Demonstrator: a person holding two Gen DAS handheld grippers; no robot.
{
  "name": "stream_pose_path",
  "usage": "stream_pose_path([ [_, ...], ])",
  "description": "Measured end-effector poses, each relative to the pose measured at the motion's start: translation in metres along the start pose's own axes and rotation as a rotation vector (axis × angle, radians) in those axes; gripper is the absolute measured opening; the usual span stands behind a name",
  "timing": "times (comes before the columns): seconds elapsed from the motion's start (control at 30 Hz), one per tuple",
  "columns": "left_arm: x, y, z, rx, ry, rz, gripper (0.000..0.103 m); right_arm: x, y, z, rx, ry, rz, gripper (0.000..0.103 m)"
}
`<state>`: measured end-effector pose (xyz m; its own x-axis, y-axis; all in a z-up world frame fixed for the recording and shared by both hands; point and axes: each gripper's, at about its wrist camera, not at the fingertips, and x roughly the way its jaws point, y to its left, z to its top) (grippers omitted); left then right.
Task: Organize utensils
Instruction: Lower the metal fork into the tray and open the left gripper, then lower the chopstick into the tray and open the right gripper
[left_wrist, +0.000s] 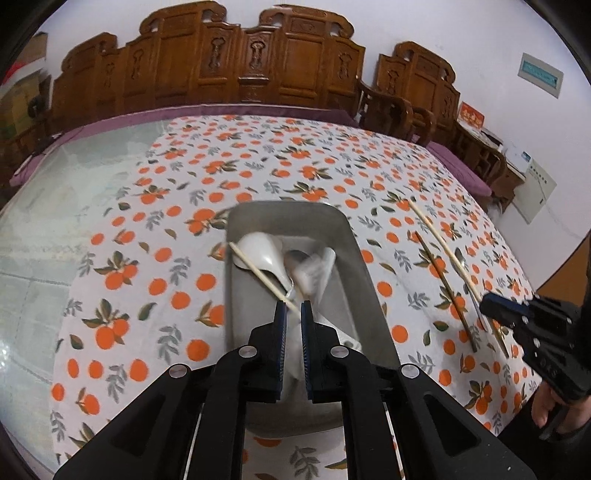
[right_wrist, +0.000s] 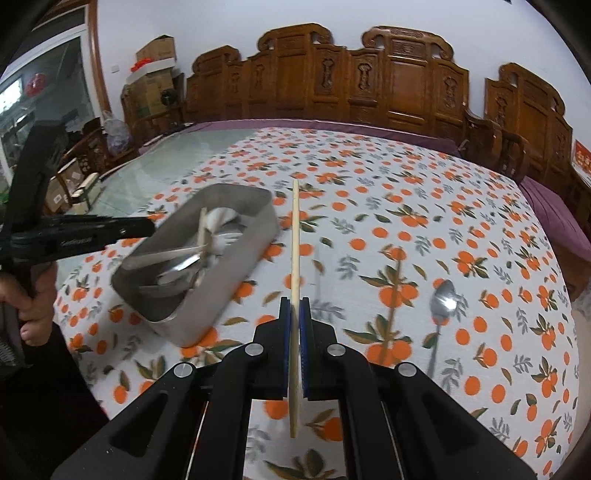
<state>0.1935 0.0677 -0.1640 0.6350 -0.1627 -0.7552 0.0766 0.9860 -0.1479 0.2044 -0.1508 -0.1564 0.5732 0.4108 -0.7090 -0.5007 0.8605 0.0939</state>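
Surface: orange-print tablecloth (right_wrist: 406, 206), carved chairs (right_wrist: 369, 74) behind.
Tray (left_wrist: 354, 266): metal, holding spoons, 1 chopstick.
Left gripper (left_wrist: 293, 308): jaws together, empty.
Right gripper (right_wrist: 294, 304): clamped on pale chopstick (right_wrist: 294, 236).

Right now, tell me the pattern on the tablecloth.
The tablecloth is white with orange fruits and green-brown leaves; the right wrist view shows it best.

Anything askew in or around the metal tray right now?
Yes: one light chopstick lies slanted across the white spoon in the metal tray, one end up by the rim. A metal spoon lies loose on the tablecloth.
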Motion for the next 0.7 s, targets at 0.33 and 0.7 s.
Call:
stream_pose_path([
  [0.33,-0.022,0.015,0.010,0.012,-0.061,0.066,0.026,0.009,0.033,0.027,0.009,-0.007,0.063,0.006],
  [0.7,-0.041,0.037,0.018,0.001,-0.120,0.124,0.075,0.056,0.065,0.054,0.069,0.034,0.163,0.006],
])
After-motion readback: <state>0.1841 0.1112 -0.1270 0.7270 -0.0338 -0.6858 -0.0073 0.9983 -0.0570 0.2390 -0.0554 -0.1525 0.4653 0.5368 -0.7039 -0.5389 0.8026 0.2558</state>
